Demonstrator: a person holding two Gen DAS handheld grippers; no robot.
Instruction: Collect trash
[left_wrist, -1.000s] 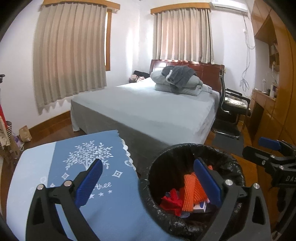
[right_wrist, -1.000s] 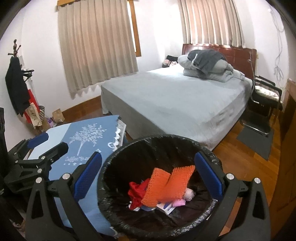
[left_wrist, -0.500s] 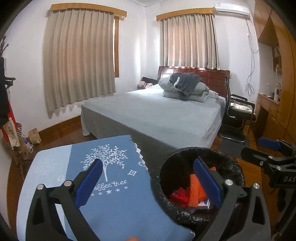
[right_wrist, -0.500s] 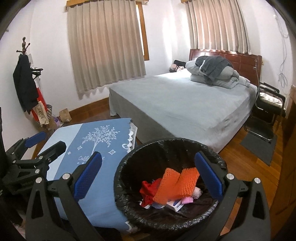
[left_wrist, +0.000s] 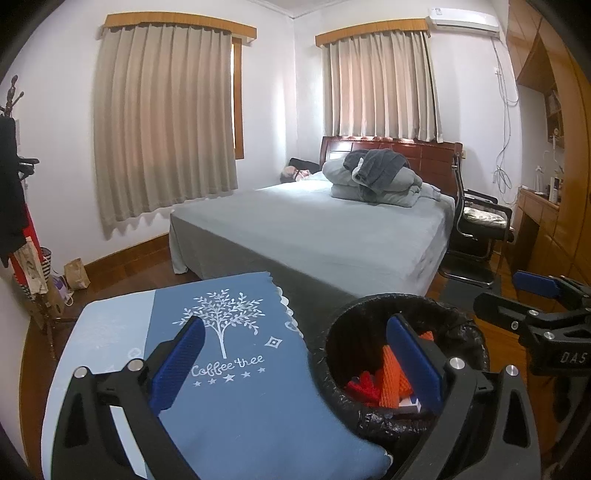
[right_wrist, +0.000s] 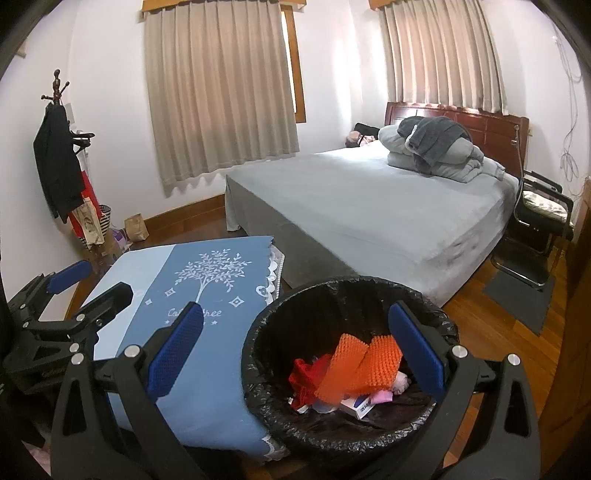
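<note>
Both tools, left (left_wrist: 295, 363) and right (right_wrist: 293, 349), hang released and empty. The trash (right_wrist: 349, 373) already lies in the bin (right_wrist: 258, 354), lower centre of frame, beside the bare surface (right_wrist: 207, 387). Collecting looks finished; next comes scanning for leftovers.

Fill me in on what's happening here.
A person is collecting trash with two handheld grippers. Both the left gripper and the right gripper are open and hold nothing. The black-lined bin beside the blue-clothed table already contains orange netting, red scraps and a small box.
</note>
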